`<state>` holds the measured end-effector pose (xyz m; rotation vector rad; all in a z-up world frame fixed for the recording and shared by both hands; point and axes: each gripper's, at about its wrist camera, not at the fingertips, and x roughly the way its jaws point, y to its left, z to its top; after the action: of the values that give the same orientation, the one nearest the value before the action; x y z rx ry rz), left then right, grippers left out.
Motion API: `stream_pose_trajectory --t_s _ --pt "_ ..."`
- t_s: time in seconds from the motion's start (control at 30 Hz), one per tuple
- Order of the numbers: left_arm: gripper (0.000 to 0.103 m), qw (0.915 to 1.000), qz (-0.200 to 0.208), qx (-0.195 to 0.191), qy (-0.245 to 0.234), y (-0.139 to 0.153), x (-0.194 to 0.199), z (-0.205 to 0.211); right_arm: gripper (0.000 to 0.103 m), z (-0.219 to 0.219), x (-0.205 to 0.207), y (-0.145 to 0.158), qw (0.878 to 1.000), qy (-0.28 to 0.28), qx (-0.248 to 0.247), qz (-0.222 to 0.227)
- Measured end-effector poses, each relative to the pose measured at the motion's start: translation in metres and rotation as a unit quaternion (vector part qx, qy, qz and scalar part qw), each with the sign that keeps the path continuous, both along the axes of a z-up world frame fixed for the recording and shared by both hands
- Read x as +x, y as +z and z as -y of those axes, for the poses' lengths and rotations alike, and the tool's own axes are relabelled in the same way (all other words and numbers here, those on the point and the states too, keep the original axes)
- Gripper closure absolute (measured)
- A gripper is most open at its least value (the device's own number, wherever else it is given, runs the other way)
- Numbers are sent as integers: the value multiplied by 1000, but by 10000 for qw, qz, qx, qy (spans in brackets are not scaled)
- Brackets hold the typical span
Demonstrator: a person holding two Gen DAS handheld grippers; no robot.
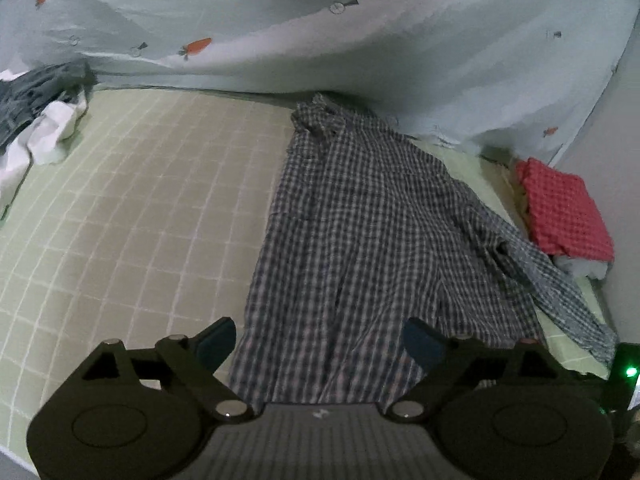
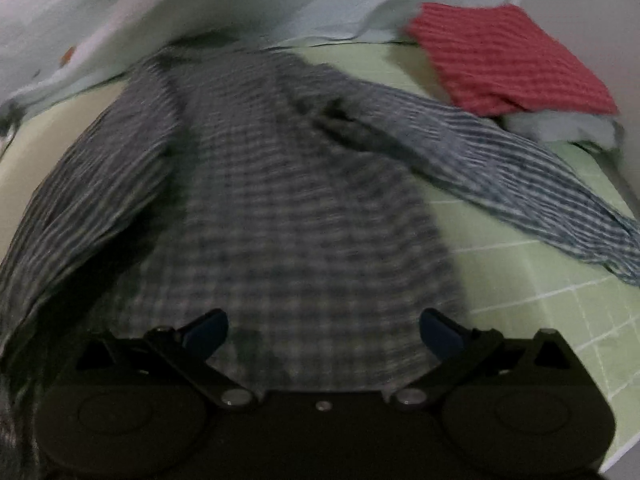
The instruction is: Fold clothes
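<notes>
Checked shirt [image 2: 304,208] blurred, hem behind tongs [image 2: 324,332]

Two wrist fisheyes, both angled down over the bed.

The left view sits farther back: shirt [image 1: 360,240] centre-right, sheet [image 1: 120,220] left, red cloth [image 1: 564,208] at the right edge. The right view hangs closer and blurred: shirt [image 2: 280,200] fills the centre, red cloth [image 2: 508,56] upper right. Both share these and the quilt [image 1: 320,20] along the top.

Bed sheet [image 1: 140,208]: pale green, white grid lines — covers the mattress.
Carrot-print quilt [image 1: 320,40]: light blue-grey, heaped along the far edge.
Wall [image 1: 608,140]: plain — at the right, beside the bed.
</notes>
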<state>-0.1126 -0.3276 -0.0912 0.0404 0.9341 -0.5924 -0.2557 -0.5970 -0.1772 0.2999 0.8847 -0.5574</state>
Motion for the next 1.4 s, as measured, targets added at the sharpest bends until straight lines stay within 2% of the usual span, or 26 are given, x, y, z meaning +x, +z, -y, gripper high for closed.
stream_pose_trajectory --t_s 0.1,0.2,0.3,0.47,0.6,0.77,0.97,1.03,1.1,1.13,1.17,1.2,1.3,1.4 --pt "11 9999 -9 86 101 -2 12 13 0 32 -9 -2 9989 -465 25 54" --pt "11 9996 -56 25 263 -4 31 29 0 70 -20 -6 9931 -1154 125 139" --pt "11 9995 -8 56 300 -6 50 47 0 113 -31 -11 9810 -1909 233 253" --pt "11 9994 -39 201 288 -11 81 75 0 179 -42 -17 9546 -2971 47 229" --pt "11 9987 -168 428 213 -22 103 95 0 214 -51 -21 9386 -3438 -153 229" --pt "11 9959 -397 814 66 -42 109 103 0 239 -63 -24 9159 -3984 -320 364" --pt "11 9951 -490 856 -46 -50 109 109 0 254 -90 -18 8849 -4500 95 1194" --pt "11 9952 -529 819 -82 -50 108 111 0 254 -87 -18 8878 -4467 48 1102" --pt "11 9952 -543 801 -115 -49 105 113 2 251 -78 -19 9002 -4277 -98 813" --pt "11 9955 -512 787 -143 -46 103 113 14 249 -73 -19 9077 -4144 -220 621" --pt "11 9959 -469 763 -159 -44 101 113 33 245 -68 -19 9150 -3992 -352 471" --pt "11 9962 -427 739 -175 -42 100 113 42 241 -65 -18 9226 -3810 -460 384" --pt "11 9970 -366 670 -134 -36 94 107 87 232 -54 -15 9436 -3229 -702 189" --pt "11 9978 -374 545 -51 -33 88 99 95 215 -42 -5 9563 -2729 -1049 76"
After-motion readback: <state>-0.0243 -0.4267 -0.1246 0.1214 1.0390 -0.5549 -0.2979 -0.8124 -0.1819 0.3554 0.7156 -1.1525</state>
